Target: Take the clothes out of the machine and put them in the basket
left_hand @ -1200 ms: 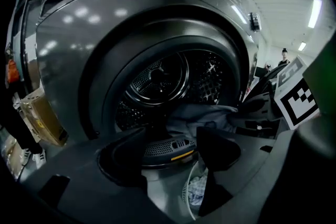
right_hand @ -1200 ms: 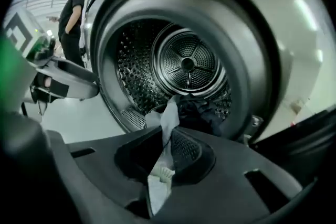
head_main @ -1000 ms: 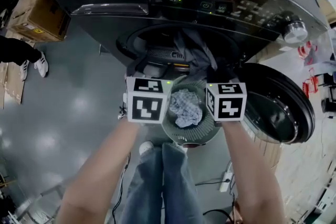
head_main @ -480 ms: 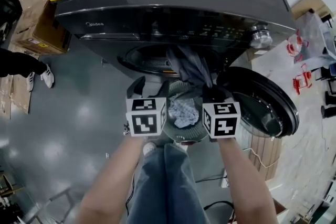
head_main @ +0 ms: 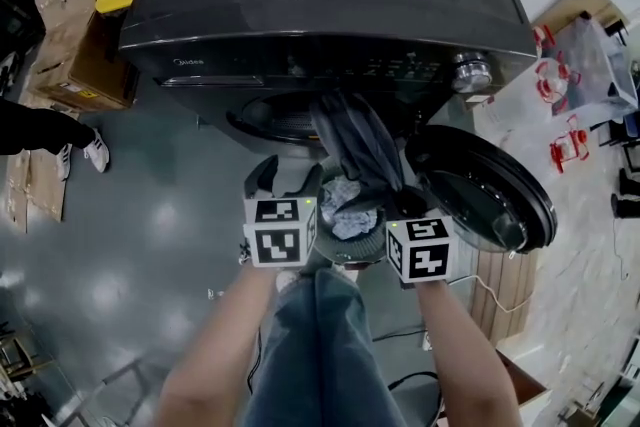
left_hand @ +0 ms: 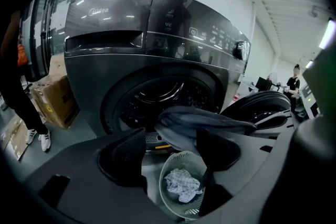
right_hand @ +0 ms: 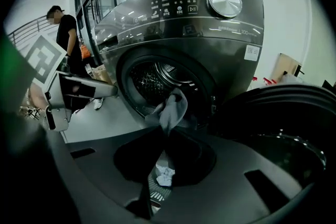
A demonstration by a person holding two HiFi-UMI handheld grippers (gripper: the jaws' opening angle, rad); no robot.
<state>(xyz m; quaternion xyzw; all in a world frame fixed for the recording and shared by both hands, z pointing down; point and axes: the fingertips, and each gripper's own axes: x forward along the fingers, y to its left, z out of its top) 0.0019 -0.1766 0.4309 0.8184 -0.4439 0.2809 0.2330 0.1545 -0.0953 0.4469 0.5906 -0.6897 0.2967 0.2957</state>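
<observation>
- My left gripper [head_main: 288, 180] hangs with its jaws apart and nothing pressed between them. I judge it is standing by as a spare hand for steadying cloth, since it has no grip of its own.
- Below the gap between those jaws sits the basket [left_hand: 163, 186], on the floor in front of the washing machine [head_main: 330, 5]. A pale checked cloth [left_hand: 181, 186] already lies inside it. Placed there, anything pulled from the drum only has to drop straight down.
- Just beyond the left jaws and across to the right ones stretches a grey garment [head_main: 360, 140]. One end is inside the drum opening [head_main: 275, 115] and the rest is drawn out over the basket.
- My right gripper [right_hand: 165, 136] has its jaws closed tight on the near end of that garment, which rises from the pinch toward the drum. This grip does the hauling.
- To the right of the right jaws the door [head_main: 490, 190] stands swung open, clear of the garment's path.
</observation>
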